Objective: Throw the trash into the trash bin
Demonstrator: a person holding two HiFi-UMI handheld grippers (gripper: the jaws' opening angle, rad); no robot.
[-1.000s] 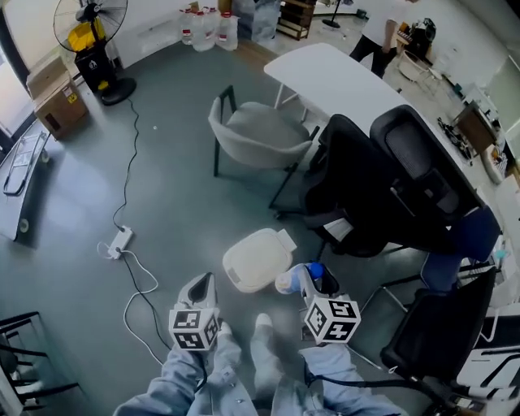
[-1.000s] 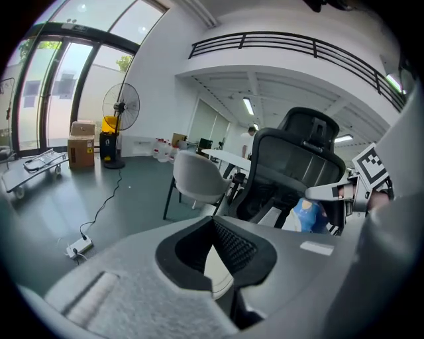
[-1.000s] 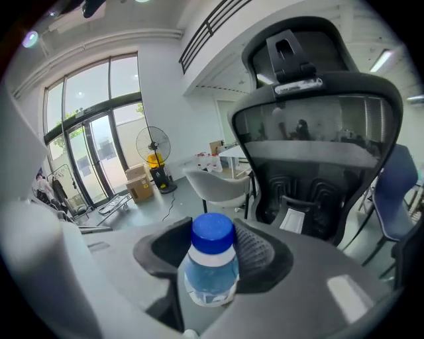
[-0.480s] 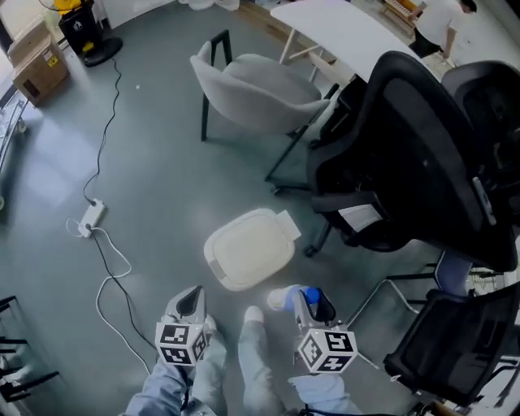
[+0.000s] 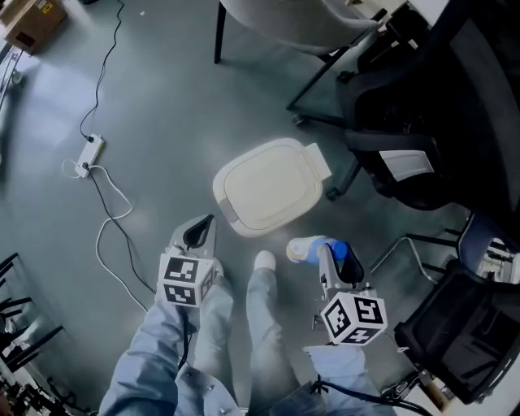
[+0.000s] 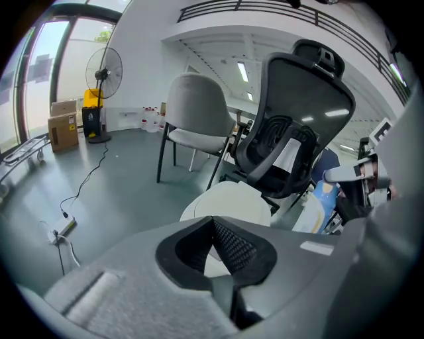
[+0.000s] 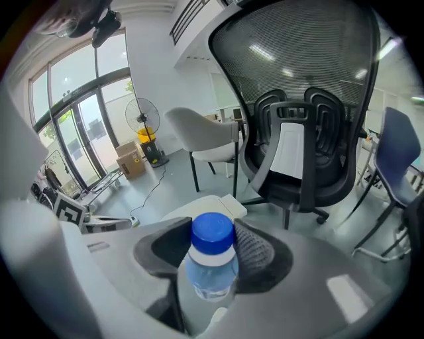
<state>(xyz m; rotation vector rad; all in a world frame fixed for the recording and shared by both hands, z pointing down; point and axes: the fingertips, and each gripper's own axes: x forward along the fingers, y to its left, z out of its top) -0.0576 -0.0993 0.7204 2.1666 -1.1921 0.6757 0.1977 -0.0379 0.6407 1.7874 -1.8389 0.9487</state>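
The trash bin [image 5: 268, 185] stands on the grey floor with its white lid down, just ahead of both grippers. My right gripper [image 5: 335, 258] is shut on a clear plastic bottle [image 5: 307, 249] with a blue cap, held by the neck between the black pads. In the right gripper view the bottle [image 7: 212, 265] fills the jaws of the right gripper [image 7: 212, 248], and the bin [image 7: 199, 206] lies beyond it. My left gripper [image 5: 201, 230] hangs to the bin's near left, shut and holding nothing. The left gripper view shows the left gripper [image 6: 215, 255] before the bin's lid [image 6: 228, 198].
Black office chairs [image 5: 422, 106] crowd the right side, and a grey chair [image 5: 284, 24] stands behind the bin. A power strip [image 5: 88, 153] with a looping cable lies on the floor at left. The person's legs and a white shoe [image 5: 264, 262] are between the grippers.
Both grippers have sunk toward the floor and the head view has dropped closer, so the bin looks larger and nearer. The bottle stays in the right gripper.
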